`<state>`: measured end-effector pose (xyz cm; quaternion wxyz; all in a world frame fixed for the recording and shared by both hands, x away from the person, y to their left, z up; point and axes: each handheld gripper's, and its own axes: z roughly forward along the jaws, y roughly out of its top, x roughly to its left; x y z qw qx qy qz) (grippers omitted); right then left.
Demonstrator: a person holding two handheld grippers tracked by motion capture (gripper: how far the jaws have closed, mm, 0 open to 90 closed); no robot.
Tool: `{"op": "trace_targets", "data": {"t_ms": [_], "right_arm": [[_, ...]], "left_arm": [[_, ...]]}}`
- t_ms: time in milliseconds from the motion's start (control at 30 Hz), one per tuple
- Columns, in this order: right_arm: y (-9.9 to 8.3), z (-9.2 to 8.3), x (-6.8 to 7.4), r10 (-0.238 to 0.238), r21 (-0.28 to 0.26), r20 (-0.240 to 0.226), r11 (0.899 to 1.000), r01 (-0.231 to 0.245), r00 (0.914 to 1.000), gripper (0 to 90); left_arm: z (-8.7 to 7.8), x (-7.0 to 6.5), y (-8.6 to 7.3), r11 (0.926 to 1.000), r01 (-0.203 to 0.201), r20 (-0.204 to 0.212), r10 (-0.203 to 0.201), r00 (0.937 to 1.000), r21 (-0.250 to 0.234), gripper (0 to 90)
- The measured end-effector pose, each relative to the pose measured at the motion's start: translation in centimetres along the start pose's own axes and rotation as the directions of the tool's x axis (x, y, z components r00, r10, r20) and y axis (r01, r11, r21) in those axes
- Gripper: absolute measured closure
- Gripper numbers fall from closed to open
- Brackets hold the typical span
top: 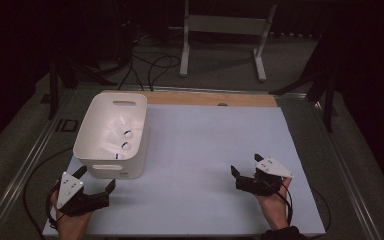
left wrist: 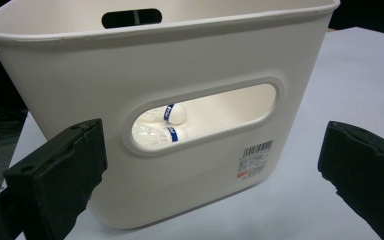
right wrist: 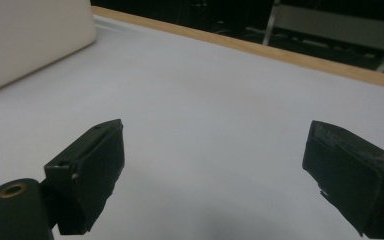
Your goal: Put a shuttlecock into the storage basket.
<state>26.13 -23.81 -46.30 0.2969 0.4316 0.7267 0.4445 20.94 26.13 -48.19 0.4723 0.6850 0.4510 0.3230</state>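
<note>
Black jaws frame the left gripper view, spread wide with nothing between them, and right ahead sits the bin (left wrist: 180, 100), a white plastic tub with slot handles. Its far-left corner runs out of the picture. Through the near slot, two shuttlecocks (left wrist: 167, 125) peek out, white with blue bands; most of each is hidden behind the wall. A barcode label (left wrist: 254, 159) sits low on the wall, print too small to read.

From the high view, the bin (top: 92, 140) stands on the bench's left side, with the shuttlecocks (top: 122, 140) pale against its floor; how many lie there is hard to say. Left gripper (top: 96, 186) hovers just beside its near wall. Right gripper (top: 245, 167) is well apart on the bench's right, jaws also wide apart over bare surface.

Pale sheet (top: 205, 150) covers the bench, a wooden strip (top: 215, 99) showing at the far edge. Beyond, cables (top: 145, 62) trail across grey floor below a white frame (top: 225, 30), and the room goes dark.
</note>
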Motion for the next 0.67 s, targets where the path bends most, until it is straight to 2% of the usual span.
{"op": "trace_targets", "data": {"t_ms": [67, 300, 667], "right_arm": [[-0.5, -0.3, 0.1, -0.019, -0.018, 0.009, 1.0, 0.019, 0.9998, 9.4], [-1.7, -1.5, -0.3, 0.009, -0.069, -0.012, 0.998, -0.01, 0.9999, 9.4], [-3.0, -1.7, -1.0, 0.029, -0.068, -0.009, 0.997, -0.03, 0.9995, 9.4]], "left_arm": [[0.1, 0.0, 0.0, 1.0, 0.001, 0.002, -0.001, 1.0, 0.001, 0.2], [0.1, 0.0, 0.0, 1.0, -0.001, 0.006, 0.001, 1.0, -0.001, 0.1], [0.2, -0.2, 0.0, 0.9997, -0.02, 0.009, 0.02, 0.9998, 0.012, 0.2]]}}
